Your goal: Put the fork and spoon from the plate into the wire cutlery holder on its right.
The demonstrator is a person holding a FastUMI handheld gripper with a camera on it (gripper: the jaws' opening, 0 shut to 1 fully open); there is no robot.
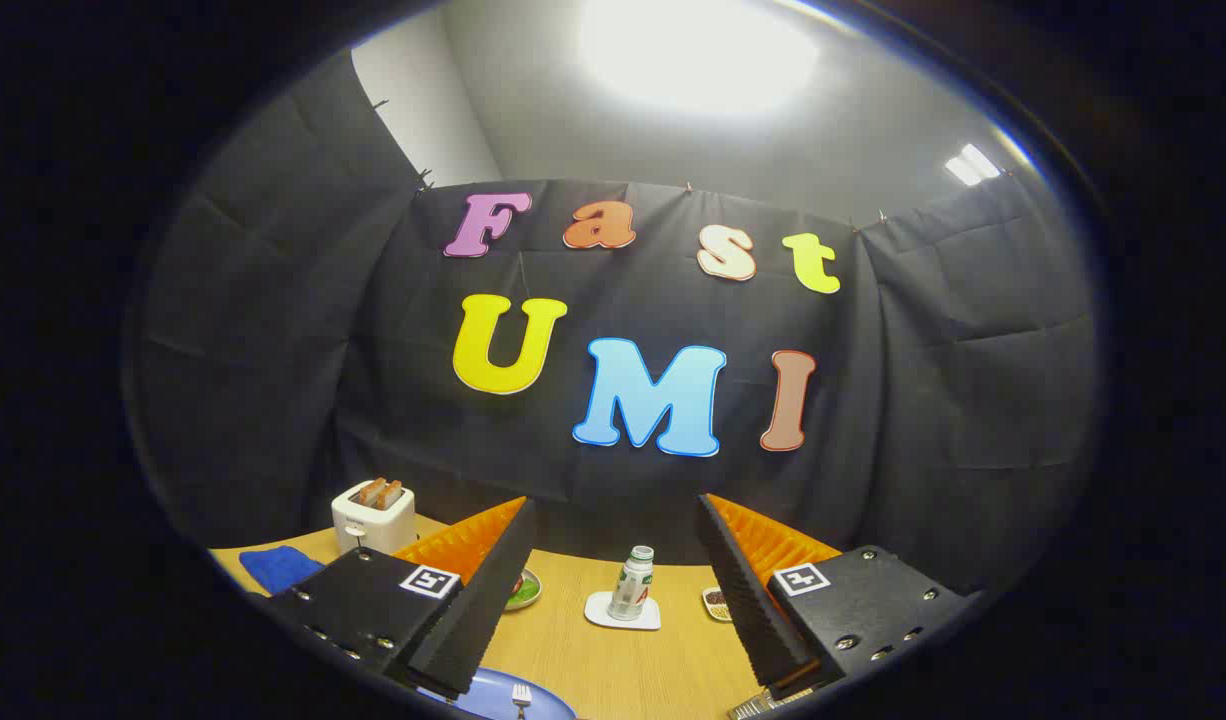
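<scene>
My gripper is held high over the wooden table, open, with nothing between its fingers. Below the left finger lies the edge of a light blue plate. The tines of a silver fork rest on that plate; the rest of the fork is cut off from sight. Under the right finger, a bit of the wire cutlery holder peeks out. I cannot make out the spoon.
A small bottle stands on a white coaster beyond the fingers. A small green dish sits behind the left finger, a small bowl by the right one. A white toaster with bread and a blue cloth lie far left.
</scene>
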